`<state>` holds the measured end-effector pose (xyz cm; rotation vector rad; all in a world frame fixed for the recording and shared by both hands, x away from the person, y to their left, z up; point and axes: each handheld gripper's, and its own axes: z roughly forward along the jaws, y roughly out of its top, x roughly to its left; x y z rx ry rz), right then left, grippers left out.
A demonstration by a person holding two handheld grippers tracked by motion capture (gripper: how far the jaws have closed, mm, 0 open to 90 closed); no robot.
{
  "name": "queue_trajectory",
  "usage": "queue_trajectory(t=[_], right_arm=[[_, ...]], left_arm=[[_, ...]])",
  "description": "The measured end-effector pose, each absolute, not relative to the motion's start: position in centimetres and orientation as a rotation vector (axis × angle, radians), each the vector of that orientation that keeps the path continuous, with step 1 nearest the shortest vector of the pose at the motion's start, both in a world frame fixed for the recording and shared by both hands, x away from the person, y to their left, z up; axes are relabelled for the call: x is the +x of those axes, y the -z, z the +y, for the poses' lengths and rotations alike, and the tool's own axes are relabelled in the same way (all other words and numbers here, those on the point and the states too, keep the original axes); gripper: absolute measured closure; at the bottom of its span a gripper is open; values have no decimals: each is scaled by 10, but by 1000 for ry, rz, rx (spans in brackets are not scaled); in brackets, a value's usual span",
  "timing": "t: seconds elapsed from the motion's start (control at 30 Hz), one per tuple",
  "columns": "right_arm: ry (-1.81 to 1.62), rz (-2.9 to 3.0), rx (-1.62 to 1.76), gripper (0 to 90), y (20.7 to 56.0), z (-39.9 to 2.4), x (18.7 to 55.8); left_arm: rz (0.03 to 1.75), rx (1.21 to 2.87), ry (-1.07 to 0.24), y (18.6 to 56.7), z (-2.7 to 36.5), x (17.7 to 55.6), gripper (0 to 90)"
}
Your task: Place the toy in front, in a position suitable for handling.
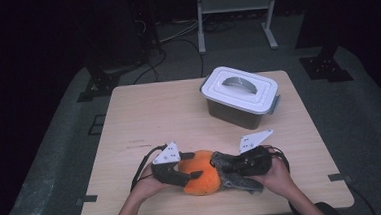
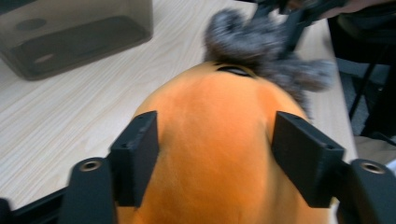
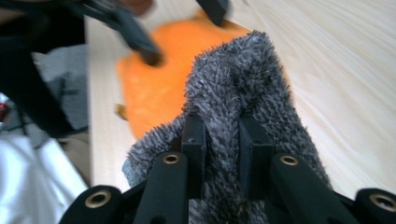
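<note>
An orange plush toy (image 1: 203,179) (image 2: 215,140) (image 3: 154,88) with a grey fuzzy part (image 1: 235,174) (image 2: 261,46) (image 3: 243,79) lies near the front edge of the wooden table (image 1: 154,114). My left gripper (image 1: 194,166) (image 2: 215,128) straddles the orange body from the left. Its jaws stand apart at the toy's sides, and the rounded plush between them shows no dent. My right gripper (image 1: 223,168) (image 3: 223,128) comes in from the right and is shut on a fold of the grey fuzzy part.
A smoky plastic box (image 1: 240,98) (image 2: 74,39) with a white handled lid stands at the back right of the table. A white metal rack (image 1: 235,9) and cables are on the floor beyond. The person's forearms enter from the bottom edge.
</note>
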<state>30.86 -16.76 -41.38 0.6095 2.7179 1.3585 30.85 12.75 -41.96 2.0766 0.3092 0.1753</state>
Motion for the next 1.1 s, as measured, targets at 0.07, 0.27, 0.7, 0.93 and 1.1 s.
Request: queue_trajectory(t=[0.07, 0.27, 0.7, 0.93, 1.1], right_arm=[[-1316, 2711, 636, 744, 416, -172, 311], [-1289, 2717, 686, 743, 420, -181, 316], [-1335, 2700, 549, 746, 408, -158, 307], [-1256, 2718, 626, 742, 415, -173, 312], [-1264, 2705, 605, 742, 409, -171, 308]], left_arm=[[275, 2082, -175, 415, 129, 306, 296], [268, 2128, -176, 419, 131, 306, 312], [288, 2113, -225, 418, 126, 308, 325], [275, 2128, -204, 415, 132, 306, 311], [304, 2141, -221, 421, 131, 308, 337]])
